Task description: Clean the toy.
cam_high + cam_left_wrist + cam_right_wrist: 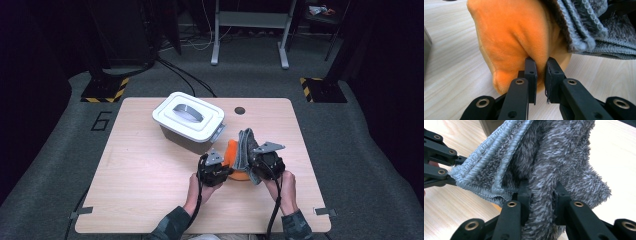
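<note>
While the left gripper has its two black jaws pinched on a fold of the orange plush cloth, the cloth bulges up and away beyond the jaw tips and its lower edge rests on the wooden table just below them. To the far side of those jaws, a grey towel drapes over the orange cloth, touching it. The right gripper is clamped on a thick fold of that grey fluffy towel, which rises past the jaws and spreads to both sides, its ribbed hem hanging toward the other gripper. From above, both grippers sit close together, and a white-lidded bin stands beyond them, near the cloths.
</note>
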`<state>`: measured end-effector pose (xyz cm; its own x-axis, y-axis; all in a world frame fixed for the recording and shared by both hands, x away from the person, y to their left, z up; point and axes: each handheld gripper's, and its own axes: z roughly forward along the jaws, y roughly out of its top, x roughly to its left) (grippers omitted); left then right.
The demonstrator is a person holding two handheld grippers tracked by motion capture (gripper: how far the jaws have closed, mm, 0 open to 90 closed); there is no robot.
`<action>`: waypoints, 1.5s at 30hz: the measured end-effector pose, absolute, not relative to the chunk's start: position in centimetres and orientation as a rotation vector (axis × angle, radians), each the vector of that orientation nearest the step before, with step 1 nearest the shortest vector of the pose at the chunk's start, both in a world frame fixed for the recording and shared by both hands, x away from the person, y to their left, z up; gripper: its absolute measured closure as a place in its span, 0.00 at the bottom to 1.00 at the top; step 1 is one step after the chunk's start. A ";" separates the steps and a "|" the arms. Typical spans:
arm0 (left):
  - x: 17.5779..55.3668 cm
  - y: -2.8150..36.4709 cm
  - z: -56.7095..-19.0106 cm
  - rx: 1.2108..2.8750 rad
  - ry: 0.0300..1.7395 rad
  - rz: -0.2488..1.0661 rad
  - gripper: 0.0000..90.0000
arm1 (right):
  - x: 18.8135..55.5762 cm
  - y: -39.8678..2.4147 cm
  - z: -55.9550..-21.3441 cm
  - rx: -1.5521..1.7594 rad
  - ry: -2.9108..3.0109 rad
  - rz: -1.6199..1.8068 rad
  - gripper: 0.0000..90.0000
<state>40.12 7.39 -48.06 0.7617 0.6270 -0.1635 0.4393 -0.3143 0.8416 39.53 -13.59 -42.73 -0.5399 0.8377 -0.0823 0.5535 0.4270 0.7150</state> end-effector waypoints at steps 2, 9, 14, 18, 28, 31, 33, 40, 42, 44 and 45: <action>40.1 7.4 -48.1 1.956 0.816 0.229 0.90 | 39.6 -13.8 -42.8 1.181 2.261 0.895 0.81; 40.2 7.6 -48.3 1.956 0.824 0.229 0.91 | 39.8 -14.6 -43.2 1.216 2.256 0.877 0.81; 40.4 7.9 -48.5 1.965 0.831 0.237 0.91 | 40.0 -15.5 -43.7 1.260 2.250 0.852 0.81; 40.5 8.0 -48.6 1.963 0.839 0.229 0.91 | 40.3 -16.1 -44.3 1.290 2.245 0.841 0.81; 40.6 8.2 -48.9 1.967 0.847 0.236 0.91 | 41.2 -17.6 -46.2 1.373 2.250 0.791 0.81; 40.7 8.3 -48.9 1.965 0.856 0.235 0.91 | 41.4 -17.9 -46.9 1.399 2.253 0.770 0.81; 40.7 8.3 -48.9 1.966 0.856 0.236 0.91 | 41.7 -18.0 -47.3 1.414 2.260 0.753 0.81; 40.7 8.3 -49.0 1.967 0.856 0.236 0.91 | 42.4 -18.0 -48.9 1.445 2.280 0.732 0.81; 40.7 8.3 -48.9 1.968 0.855 0.237 0.91 | 42.7 -18.0 -49.4 1.464 2.290 0.721 0.81; 40.7 8.3 -48.9 1.971 0.854 0.233 0.91 | 42.9 -17.9 -49.8 1.471 2.299 0.721 0.81; 40.7 8.3 -49.0 1.967 0.856 0.238 0.91 | 43.0 -17.9 -49.9 1.475 2.297 0.724 0.81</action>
